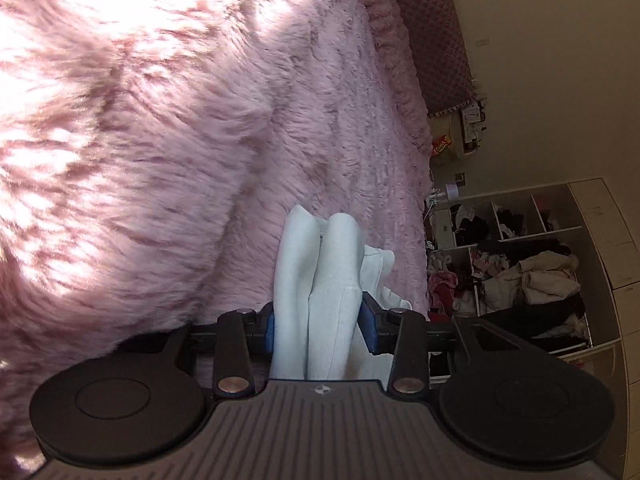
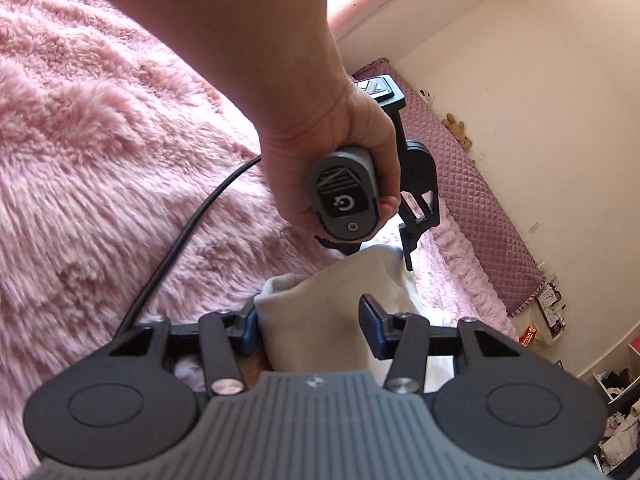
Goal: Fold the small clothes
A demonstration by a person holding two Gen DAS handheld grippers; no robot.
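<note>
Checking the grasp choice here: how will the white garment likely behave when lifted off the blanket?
Likely floppy: the white garment bunches into soft folds between the left gripper pads. Probably light, a small thin piece. Probably not slippery, since the fabric looks matte.

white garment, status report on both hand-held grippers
Left hand-held gripper shut on bunched white garment. Right hand-held gripper: cloth between the jaws, grip unclear. Black cable trails across pink blanket.

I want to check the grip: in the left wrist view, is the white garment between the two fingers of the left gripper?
Yes, the bunched white garment fills the gap of the left gripper, and both blue pads press on it.
</note>
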